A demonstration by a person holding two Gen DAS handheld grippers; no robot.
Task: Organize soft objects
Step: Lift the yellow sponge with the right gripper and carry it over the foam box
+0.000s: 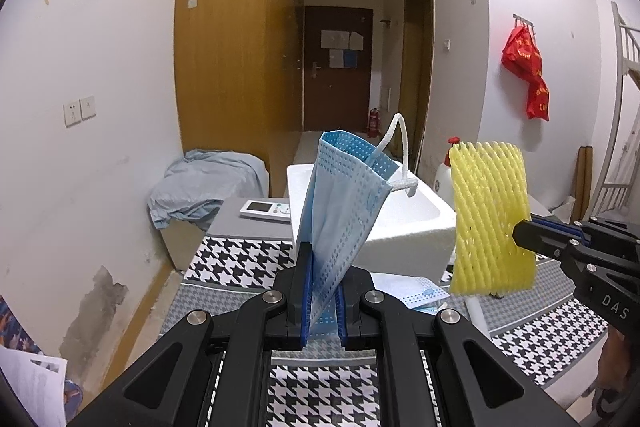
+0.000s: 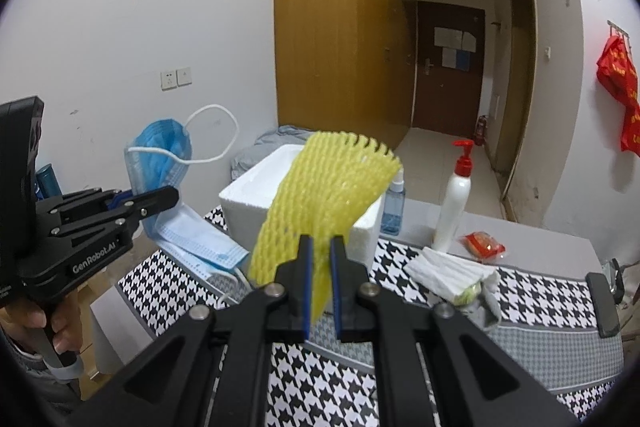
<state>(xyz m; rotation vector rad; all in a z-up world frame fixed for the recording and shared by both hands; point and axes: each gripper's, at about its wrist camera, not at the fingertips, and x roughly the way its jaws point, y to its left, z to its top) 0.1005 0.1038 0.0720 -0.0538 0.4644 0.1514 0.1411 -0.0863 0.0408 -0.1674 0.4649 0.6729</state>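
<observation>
My left gripper is shut on a blue face mask and holds it upright above the table; it also shows in the right wrist view, held by the left gripper. My right gripper is shut on a yellow foam net and holds it up; the net shows in the left wrist view, held by the right gripper. A white foam box stands open behind both, also in the right wrist view.
The table has a houndstooth cloth. More blue masks lie at its left. A white pump bottle, a small spray bottle, a red packet and a white folded cloth sit at right. A remote lies behind.
</observation>
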